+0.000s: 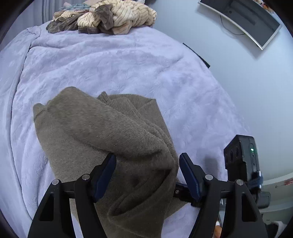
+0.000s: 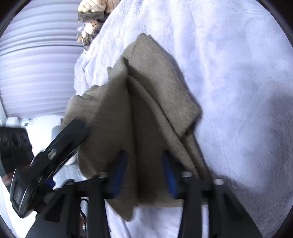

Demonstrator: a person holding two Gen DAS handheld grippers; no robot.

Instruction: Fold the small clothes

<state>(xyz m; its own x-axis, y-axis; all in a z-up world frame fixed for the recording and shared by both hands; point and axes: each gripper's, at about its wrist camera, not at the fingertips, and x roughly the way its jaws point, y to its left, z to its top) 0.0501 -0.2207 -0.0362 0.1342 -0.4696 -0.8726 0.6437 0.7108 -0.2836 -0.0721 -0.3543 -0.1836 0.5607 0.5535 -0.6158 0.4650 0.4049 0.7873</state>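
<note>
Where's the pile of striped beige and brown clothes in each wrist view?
Left wrist: pile of striped clothes at top centre, on the far end of the lilac blanket.
Right wrist: same pile at the top edge, left of centre, partly cut off.
Shared landmark: the brown knit garment lying on the blanket in front of both grippers.

Bedroom in a home, laundry out on the bed.
Wide bed w/ a soft lavender plush blanket [image 1: 113,65] as work surface; heap of cream striped & brown clothes [image 1: 109,17] at far edge. Pale wall w/ slim dark flat screen in a silver frame [image 1: 243,20]; white pleated curtain or blind [image 2: 36,64] on the other side.
</note>
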